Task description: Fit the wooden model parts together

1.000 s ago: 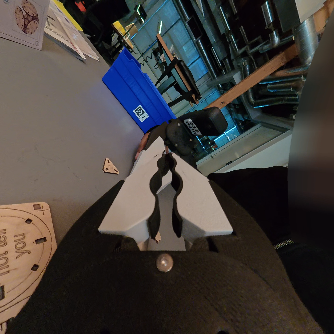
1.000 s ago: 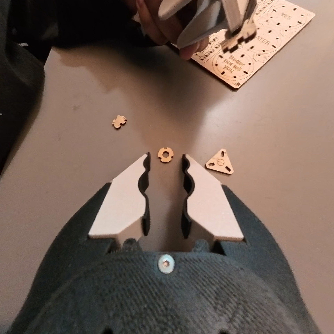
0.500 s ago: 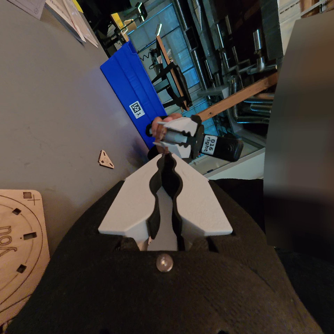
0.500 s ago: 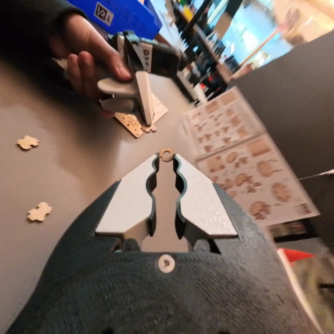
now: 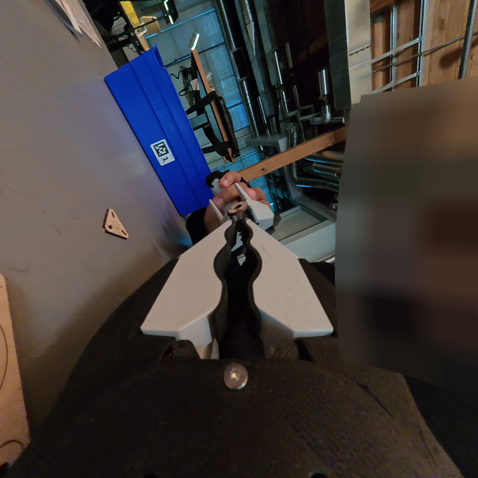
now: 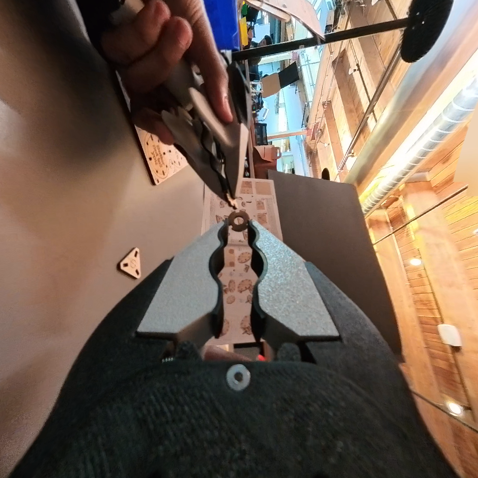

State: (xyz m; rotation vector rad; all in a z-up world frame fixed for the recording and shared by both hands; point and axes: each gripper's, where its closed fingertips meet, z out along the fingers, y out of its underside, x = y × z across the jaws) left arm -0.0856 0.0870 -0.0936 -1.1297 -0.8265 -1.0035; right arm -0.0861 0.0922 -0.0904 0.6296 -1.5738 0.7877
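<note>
- Between the fingertips of the right gripper (image 6: 238, 223), a small notched wooden ring (image 6: 238, 220) is pinched by its edges, both pads pressed against it, lifted clear of the grey table (image 6: 64, 232)
- At the tips of the left gripper (image 5: 238, 224), a thin wooden peg (image 5: 239, 216) is clamped upright, jaws nearly closed on it
- Peg tip is seen just beside the ring's edge; contact cannot be told
- A hand (image 6: 165, 51) is wrapped around the left gripper's handle
- A triangular wooden piece (image 6: 130, 263) lies flat on the table, well apart from both grippers
- A laser-cut wooden sheet (image 6: 160, 157) and a printed instruction sheet (image 6: 261, 196) lie farther off
- A blue bin (image 5: 155, 124) stands at the table's far side
</note>
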